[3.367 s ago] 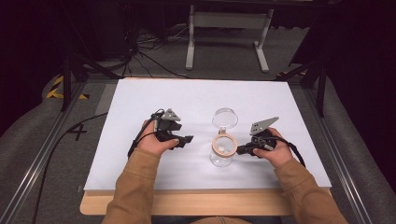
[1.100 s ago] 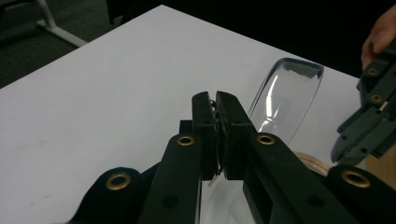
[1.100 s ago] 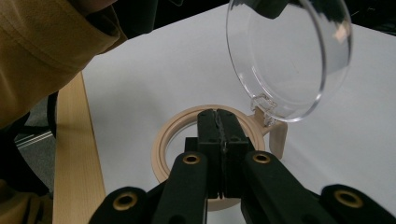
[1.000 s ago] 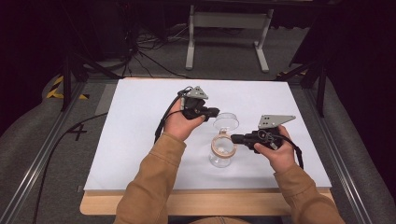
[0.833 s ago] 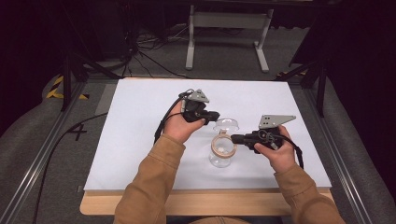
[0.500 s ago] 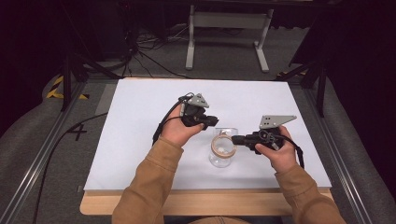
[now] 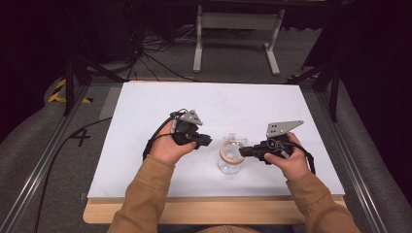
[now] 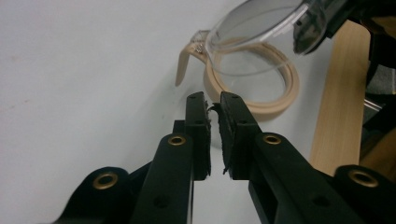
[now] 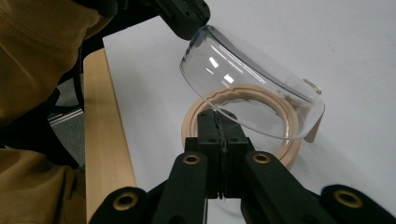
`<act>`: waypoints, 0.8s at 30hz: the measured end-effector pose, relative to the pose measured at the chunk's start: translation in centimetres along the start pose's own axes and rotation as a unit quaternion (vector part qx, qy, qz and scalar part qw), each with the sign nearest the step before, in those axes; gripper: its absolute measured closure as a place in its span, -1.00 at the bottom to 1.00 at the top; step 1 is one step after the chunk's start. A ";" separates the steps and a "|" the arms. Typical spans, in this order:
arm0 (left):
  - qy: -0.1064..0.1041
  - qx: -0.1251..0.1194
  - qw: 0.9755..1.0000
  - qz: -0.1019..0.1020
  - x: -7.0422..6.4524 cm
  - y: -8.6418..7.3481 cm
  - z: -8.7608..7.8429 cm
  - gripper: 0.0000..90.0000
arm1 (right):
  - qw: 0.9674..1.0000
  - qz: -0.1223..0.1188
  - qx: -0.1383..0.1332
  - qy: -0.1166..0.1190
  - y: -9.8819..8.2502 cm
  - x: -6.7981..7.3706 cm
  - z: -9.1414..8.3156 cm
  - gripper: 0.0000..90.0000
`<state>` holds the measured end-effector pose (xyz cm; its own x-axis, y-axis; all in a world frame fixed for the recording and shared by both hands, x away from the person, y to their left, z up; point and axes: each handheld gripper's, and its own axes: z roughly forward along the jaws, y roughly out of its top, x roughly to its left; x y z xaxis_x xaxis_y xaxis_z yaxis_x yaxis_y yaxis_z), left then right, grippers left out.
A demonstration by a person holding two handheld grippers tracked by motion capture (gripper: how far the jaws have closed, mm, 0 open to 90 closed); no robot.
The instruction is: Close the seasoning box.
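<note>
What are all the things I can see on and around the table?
Jar: one, clear with a tan rim, near the table's front middle, right jaws pinch its rim.
Table: one, white top with a wooden front edge.
Metal stand: one, grey, on the floor behind the table.
Cables: several, black, on the floor at the back left.
Left gripper: one, black, beside the jar, jaws slightly apart and empty.
Right gripper: one, black.
Sleeves: two, brown.
</note>
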<state>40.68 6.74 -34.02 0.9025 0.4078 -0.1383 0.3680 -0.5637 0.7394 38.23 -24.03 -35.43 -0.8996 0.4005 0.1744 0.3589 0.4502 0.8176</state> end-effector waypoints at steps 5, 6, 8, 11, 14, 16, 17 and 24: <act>-0.015 0.040 0.999 0.002 0.1 -1.1 0.1 0.78 | 1.000 0.000 0.011 0.004 -0.1 0.1 -0.1 1.00; -0.015 0.041 0.999 0.001 0.1 -1.2 0.2 0.77 | 1.000 0.000 0.013 0.005 -0.1 0.1 0.0 1.00; -0.019 0.053 0.998 0.002 0.2 -1.4 0.4 0.74 | 1.000 0.000 0.019 0.007 -0.2 0.1 0.1 1.00; -0.022 0.062 0.998 -0.003 0.1 -1.5 0.6 0.70 | 1.000 0.002 0.025 0.010 -0.2 0.0 0.2 1.00; -0.023 0.076 0.997 -0.007 0.3 -1.7 1.0 0.66 | 0.999 0.006 0.040 0.014 -0.3 0.0 0.4 1.00; -0.028 0.084 0.996 -0.011 0.3 -1.8 1.2 0.63 | 0.999 0.009 0.044 0.019 -0.4 0.0 0.5 1.00; -0.029 0.085 0.996 -0.011 0.3 -1.9 1.3 0.62 | 0.999 0.009 0.047 0.019 -0.4 0.0 0.5 1.00; -0.026 0.094 0.995 -0.021 0.7 -2.1 1.5 0.58 | 0.998 0.015 0.061 0.022 -0.4 0.1 0.6 1.00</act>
<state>40.83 7.15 -36.69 0.8939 0.3988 -0.2044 0.4367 -0.6727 0.5972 38.13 -23.73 -36.07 -0.8970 0.3812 0.2238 0.4111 0.5332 0.7394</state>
